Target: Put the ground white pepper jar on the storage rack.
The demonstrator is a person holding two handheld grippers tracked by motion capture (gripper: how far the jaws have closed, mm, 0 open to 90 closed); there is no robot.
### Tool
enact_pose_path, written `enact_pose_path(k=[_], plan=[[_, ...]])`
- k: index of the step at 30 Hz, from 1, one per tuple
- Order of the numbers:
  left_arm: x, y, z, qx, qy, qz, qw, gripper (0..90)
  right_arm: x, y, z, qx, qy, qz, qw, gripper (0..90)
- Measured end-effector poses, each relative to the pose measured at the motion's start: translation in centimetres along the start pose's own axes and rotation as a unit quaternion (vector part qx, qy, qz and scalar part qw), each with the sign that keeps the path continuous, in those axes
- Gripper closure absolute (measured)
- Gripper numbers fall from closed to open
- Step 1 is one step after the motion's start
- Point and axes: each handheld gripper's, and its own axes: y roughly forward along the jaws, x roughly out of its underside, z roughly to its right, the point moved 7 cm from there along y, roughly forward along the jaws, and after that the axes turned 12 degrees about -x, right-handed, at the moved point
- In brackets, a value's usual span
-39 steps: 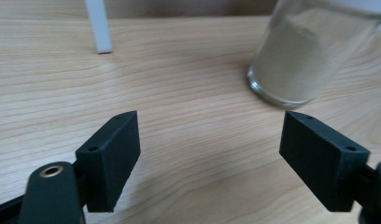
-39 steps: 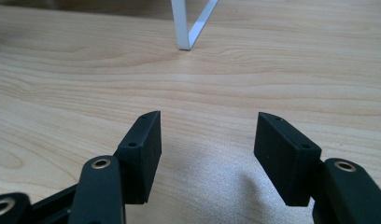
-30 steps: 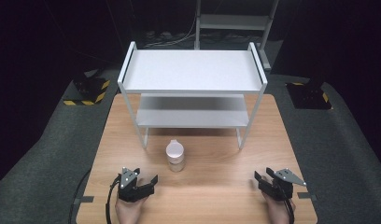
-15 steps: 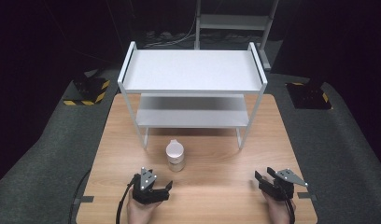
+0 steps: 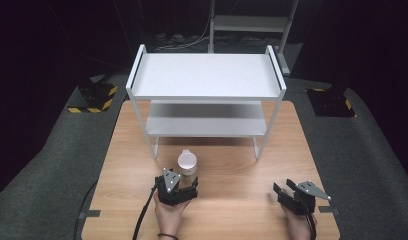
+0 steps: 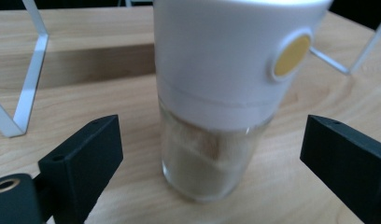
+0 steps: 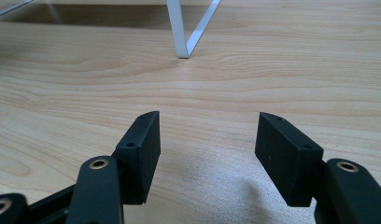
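Note:
A glass jar [image 5: 187, 164] with a tall white cap and pale powder inside stands upright on the wooden table [image 5: 232, 210], in front of the white rack. My left gripper [image 5: 185, 184] sits just in front of it, low over the table. In the left gripper view the jar [image 6: 212, 93] stands between the two black fingers [image 6: 86, 158], with a clear gap on each side. These jaws have just been opening and stand wide, open. My right gripper [image 5: 282, 190] rests at the table's front right, open [image 7: 207, 140] over bare wood.
A white two-tier metal rack [image 5: 207, 75] stands on the far half of the table, both shelves bare; one of its legs [image 7: 179, 37] lies ahead of the right gripper. Dark floor and yellow-black striped feet [image 5: 92, 100] flank the table.
My left gripper has slid to the right across the front of the table up to the jar, and its jaws have spread wider. The right gripper has stayed put.

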Motion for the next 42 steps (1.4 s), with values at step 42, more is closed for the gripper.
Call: enact_pose_path(k=[42], plan=[[1.1, 4.3, 0.0, 0.045, 0.022, 0.066, 0.9965, 30.8, -0.1, 0.2, -0.3, 0.002, -0.01, -0.005, 0.9999, 39.8]])
